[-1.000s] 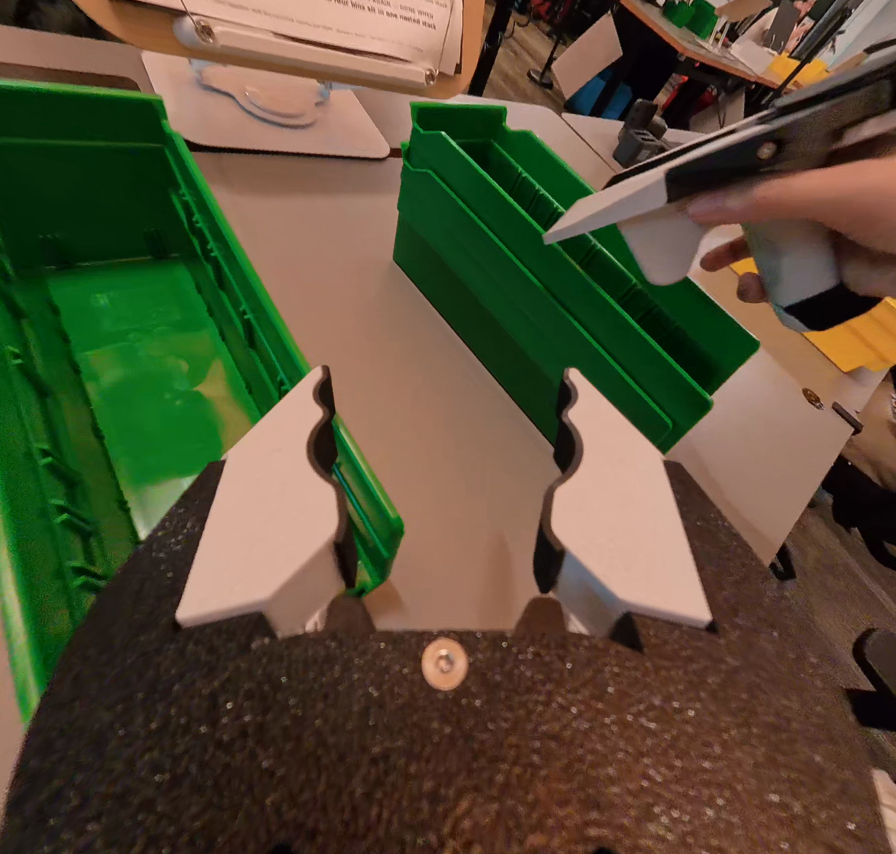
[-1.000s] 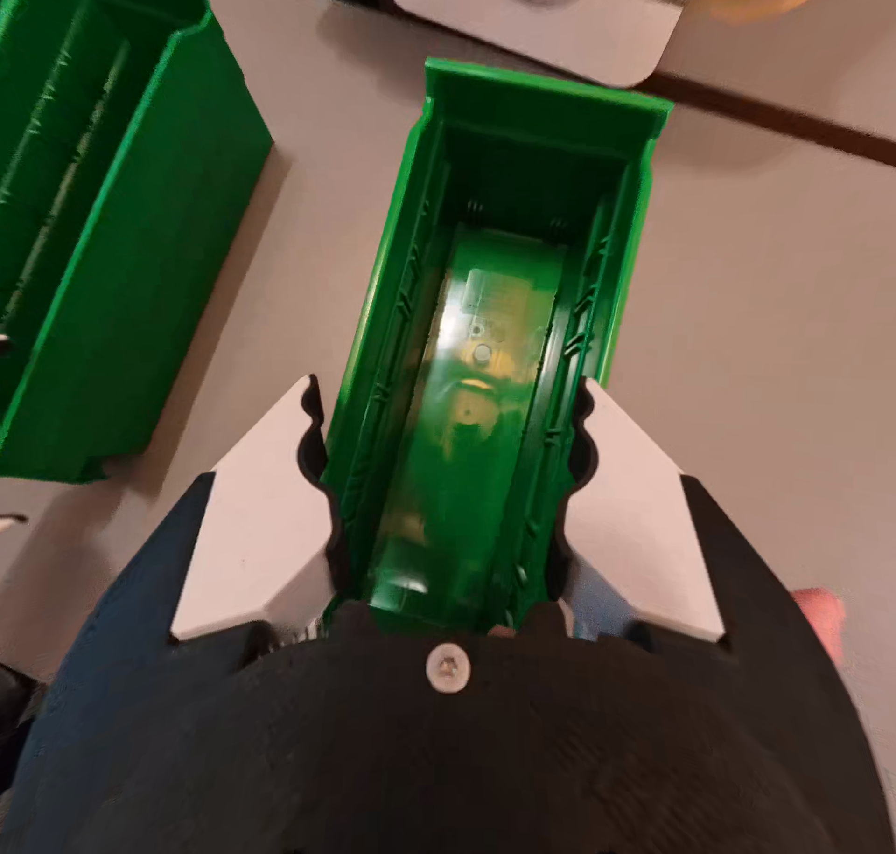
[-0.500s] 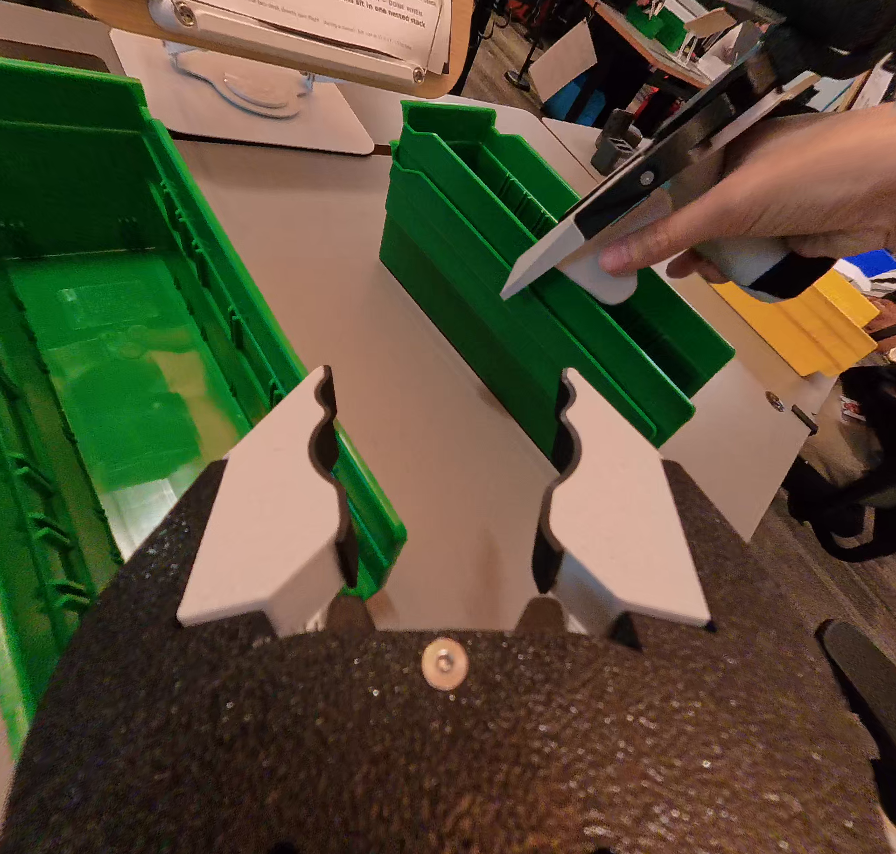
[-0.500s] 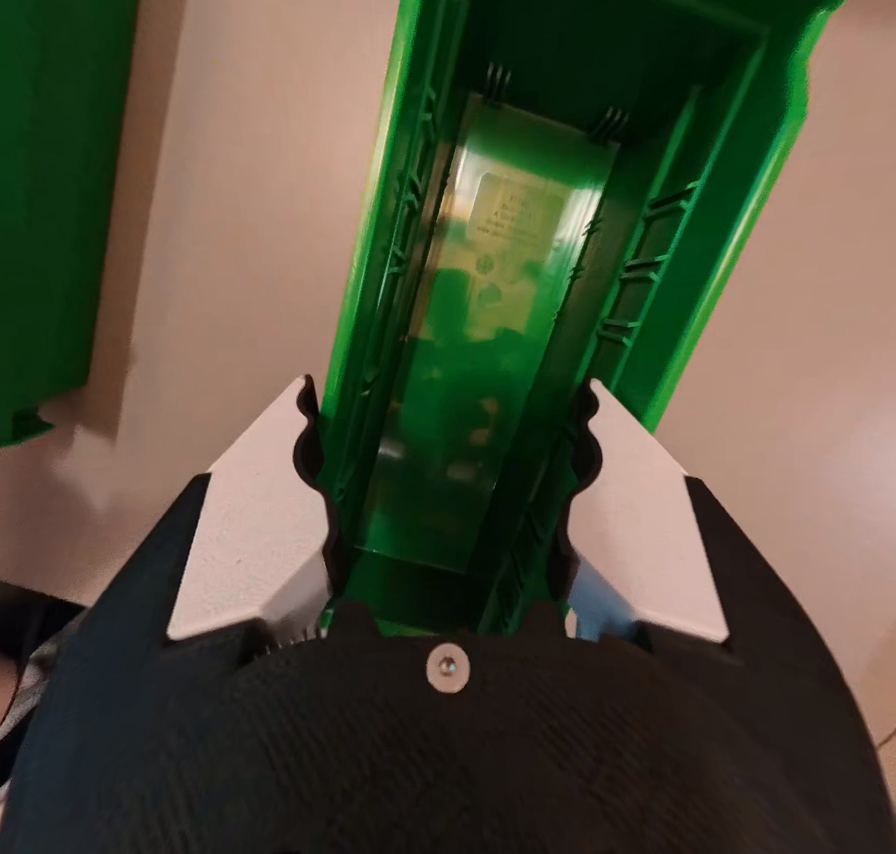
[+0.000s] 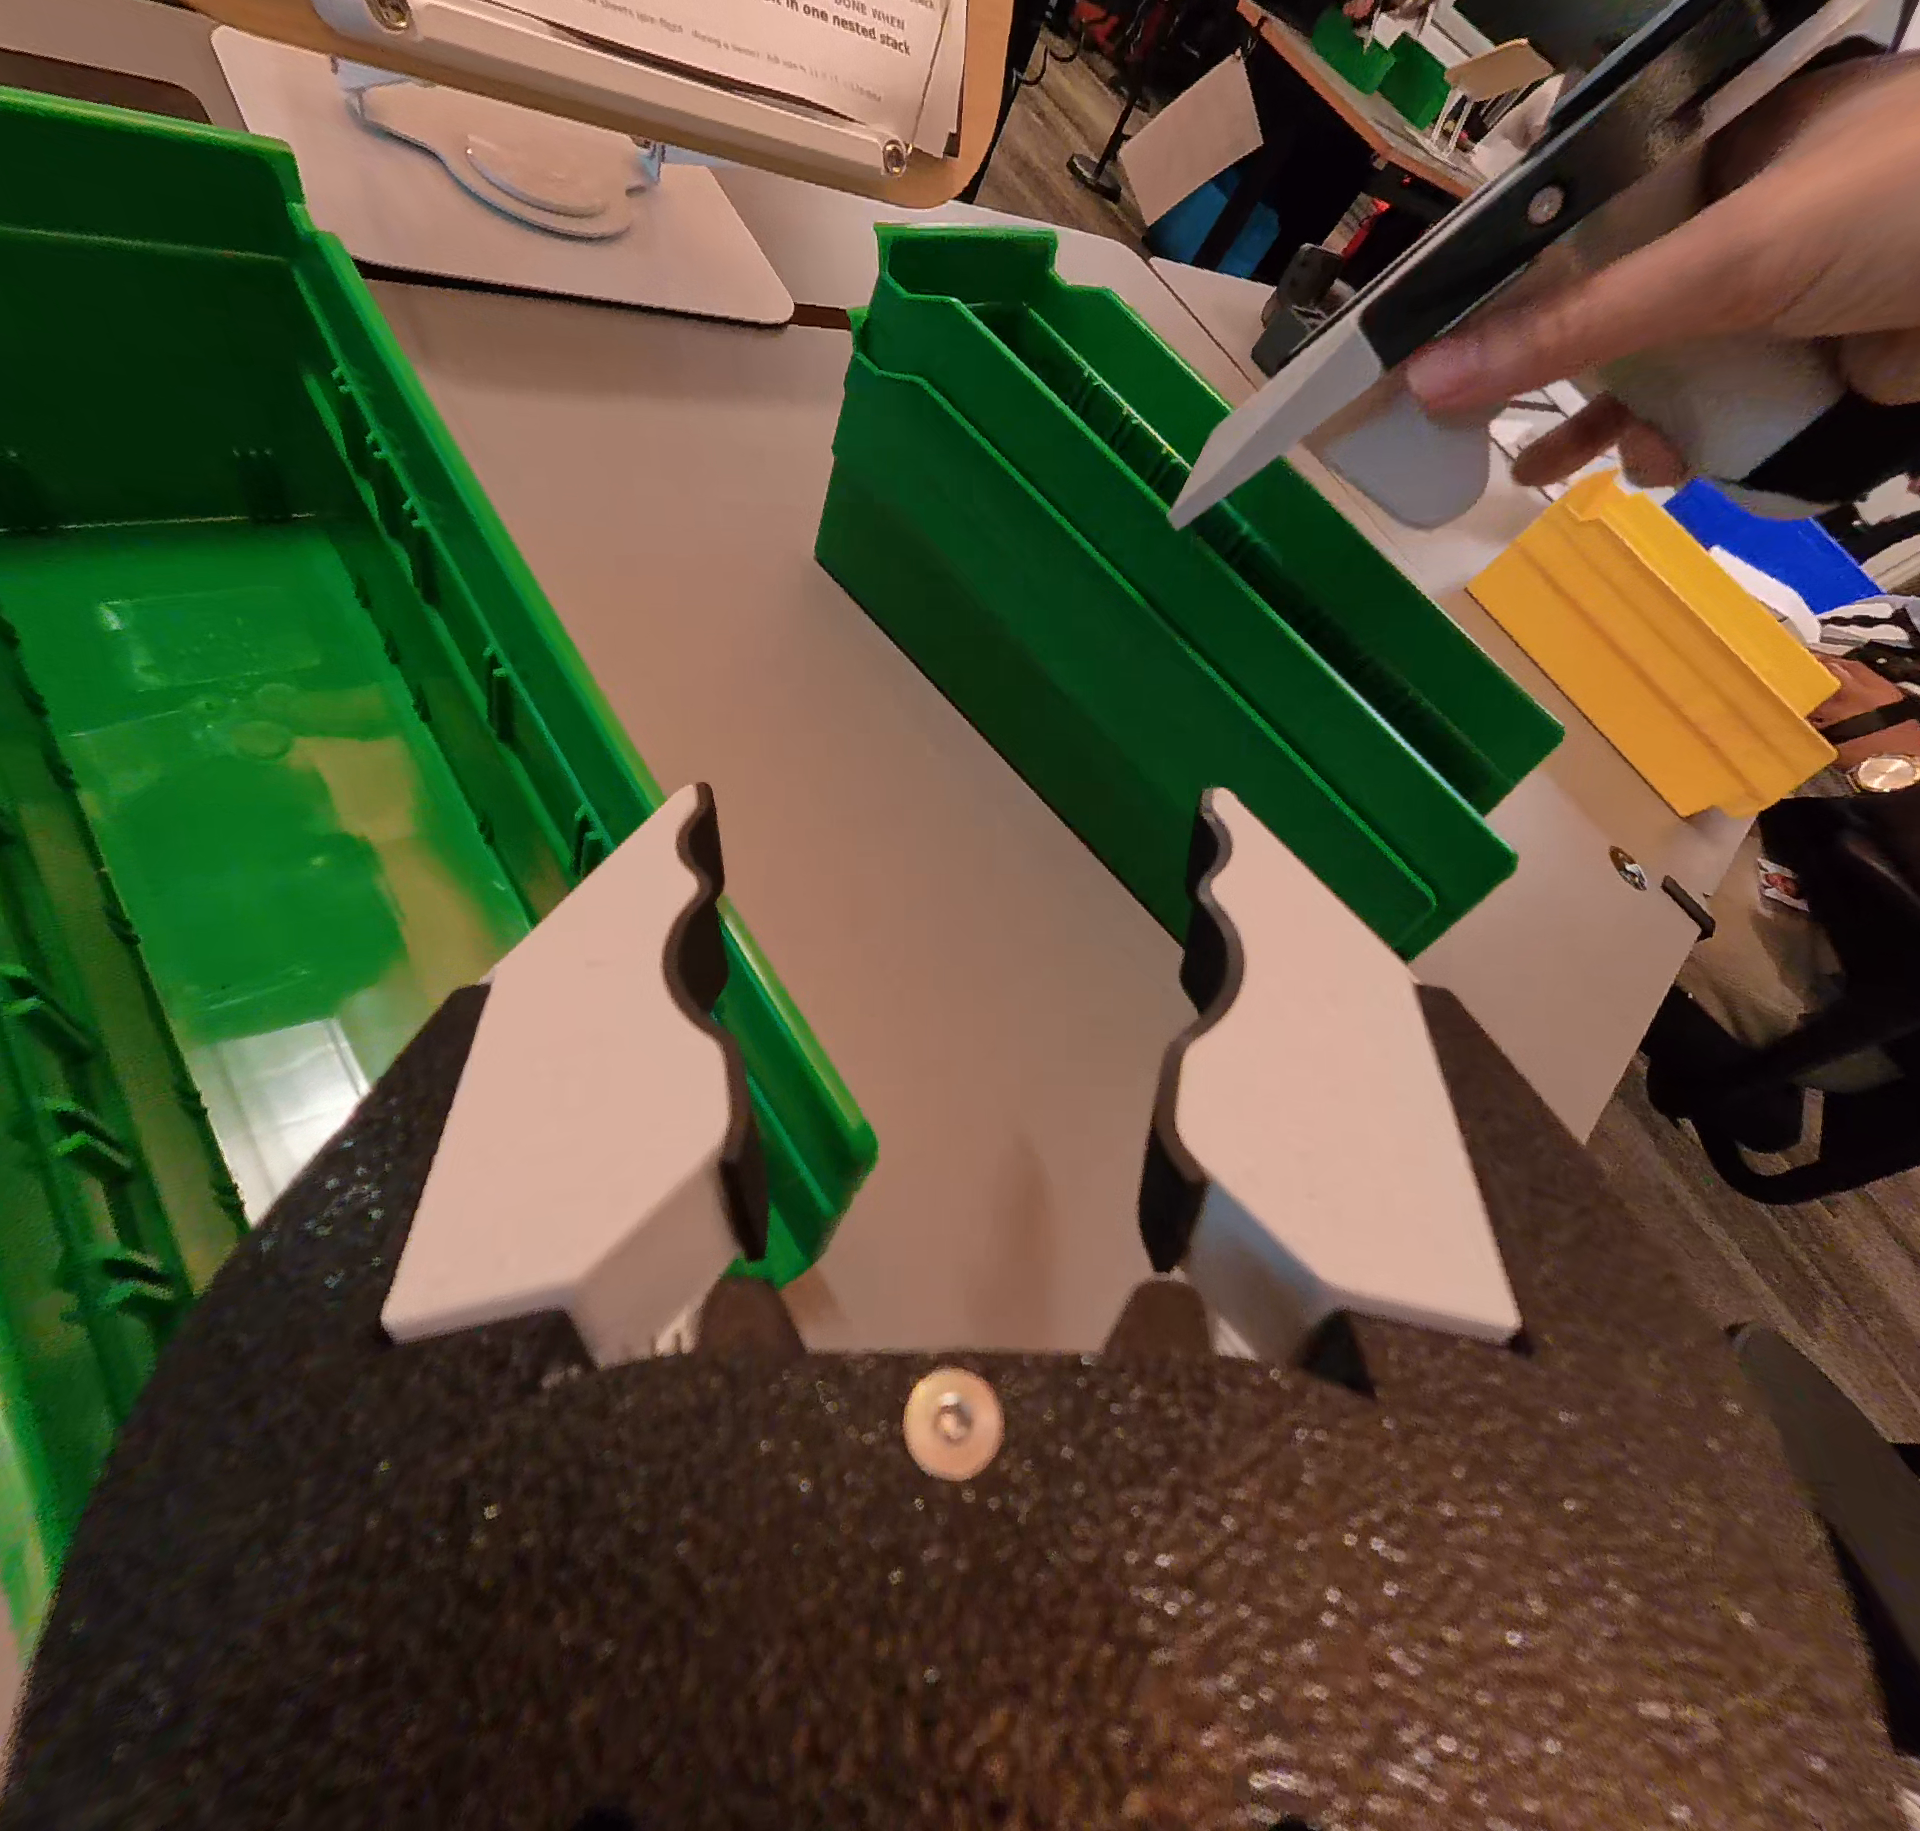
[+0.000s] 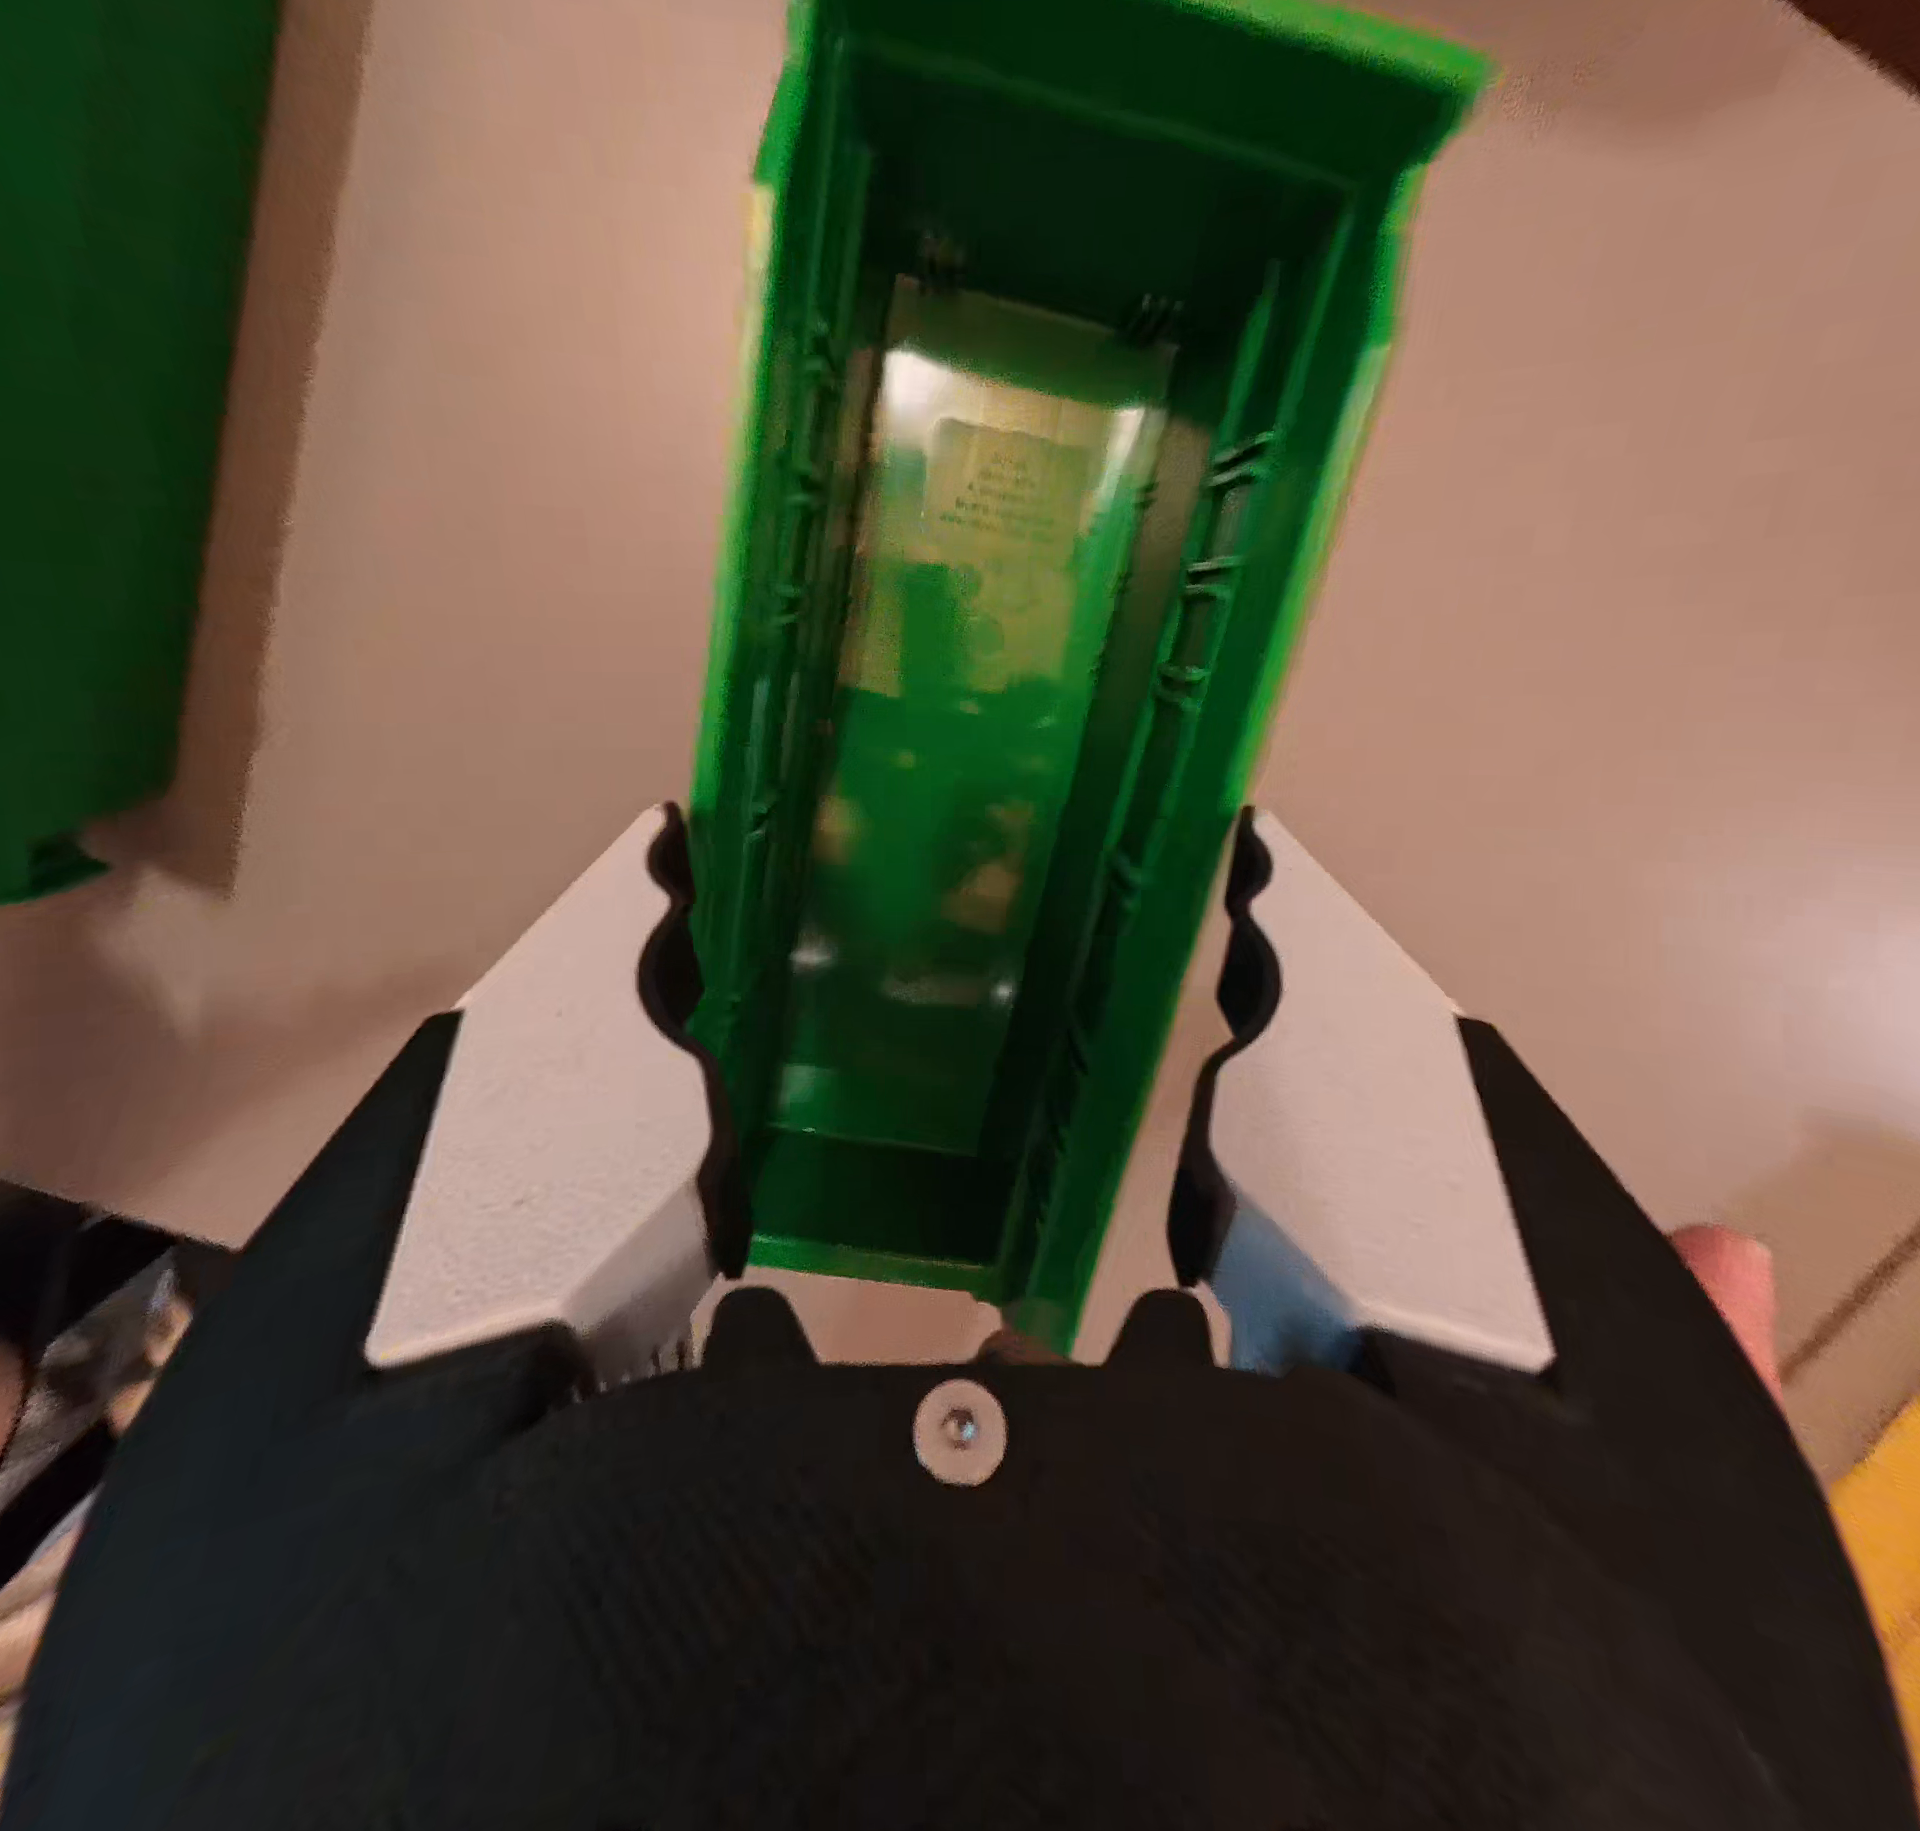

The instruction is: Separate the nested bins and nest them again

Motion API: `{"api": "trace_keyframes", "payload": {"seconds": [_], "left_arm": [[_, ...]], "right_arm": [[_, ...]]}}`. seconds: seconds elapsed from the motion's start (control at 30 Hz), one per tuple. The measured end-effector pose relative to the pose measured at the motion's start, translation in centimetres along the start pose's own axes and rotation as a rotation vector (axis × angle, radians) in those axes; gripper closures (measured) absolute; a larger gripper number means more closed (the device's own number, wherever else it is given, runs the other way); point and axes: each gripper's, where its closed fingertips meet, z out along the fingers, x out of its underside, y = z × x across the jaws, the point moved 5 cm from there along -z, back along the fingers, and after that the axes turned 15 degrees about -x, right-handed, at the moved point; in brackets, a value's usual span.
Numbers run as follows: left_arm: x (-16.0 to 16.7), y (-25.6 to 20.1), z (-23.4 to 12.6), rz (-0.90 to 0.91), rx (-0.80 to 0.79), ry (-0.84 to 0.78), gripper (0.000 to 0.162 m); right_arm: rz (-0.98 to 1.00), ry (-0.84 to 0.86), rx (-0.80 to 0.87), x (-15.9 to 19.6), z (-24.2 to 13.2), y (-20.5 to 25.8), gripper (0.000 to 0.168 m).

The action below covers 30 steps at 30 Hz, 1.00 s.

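Observation:
A single green bin (image 5: pixel 436 534) lies open on the table at the left. A stack of nested green bins (image 5: pixel 1091 659) stands to the right. My left gripper (image 5: pixel 954 796) is open and empty over the bare table between them, its left finger above the single bin's right wall. My right gripper (image 6: pixel 956 817) is open and straddles the top bin (image 6: pixel 987 638) of the stack. Its left pad touches the bin's left wall and a small gap shows on the right. A hand holds it, and its finger (image 5: pixel 1278 410) points down into the stack.
A paper sheet on a stand (image 5: pixel 644 5) with a white base (image 5: pixel 499 192) is at the back. Yellow bins (image 5: pixel 1652 659) and a blue bin (image 5: pixel 1766 555) lie beyond the table's right edge (image 5: pixel 1558 950). The single bin shows at the left in the right wrist view (image 6: pixel 94 379).
My right gripper has drawn back along the top bin, so the bin's near end wall now shows. Seen from the left, it rose and shifted right. My left gripper barely moved.

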Motion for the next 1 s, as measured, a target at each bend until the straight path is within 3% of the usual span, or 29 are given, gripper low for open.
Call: {"api": "trace_keyframes", "payload": {"seconds": [0.1,0.2,0.3,0.43,0.6,0.67,0.73,0.8,0.87,1.0], "left_arm": [[0.2,-0.1,0.2,-0.004,0.007,0.014,0.074],[0.3,-0.3,0.2,-0.001,0.013,0.019,0.074],[0.4,-0.4,0.4,0.006,0.012,0.024,0.074],[0.8,-0.9,0.7,-0.006,0.046,0.052,0.074],[0.9,-1.0,0.9,-0.002,0.044,0.06,0.074],[0.8,-0.9,0.8,-0.001,0.042,0.057,0.074],[0.7,-0.8,0.8,-0.009,0.039,0.051,0.074],[0.7,-0.7,0.9,-0.014,0.04,0.048,0.074],[0.7,-0.7,0.9,-0.017,0.045,0.047,0.074],[0.8,-0.7,0.9,-0.009,0.044,0.052,0.075]], "right_arm": [[0.026,0.004,0.096,0.3,-0.4,-1.8,0.025],[0.08,-0.016,-0.039,0.6,0.2,-1.5,0.042],[0.111,-0.037,-0.072,1.0,0.5,-2.1,0.033],[0.145,-0.053,-0.204,1.1,1.0,-1.2,0.06],[0.146,-0.046,-0.214,1.2,1.0,-1.1,0.06],[0.128,0.003,-0.236,1.7,1.1,-0.8,0.048],[0.11,0.034,-0.19,2.0,1.5,-1.2,0.047],[0.114,0.045,-0.151,2.1,2.3,-1.6,0.027],[0.114,0.046,-0.205,2.0,3.0,-0.8,0.041],[0.103,0.068,-0.159,1.8,3.2,-0.7,0.041]]}}
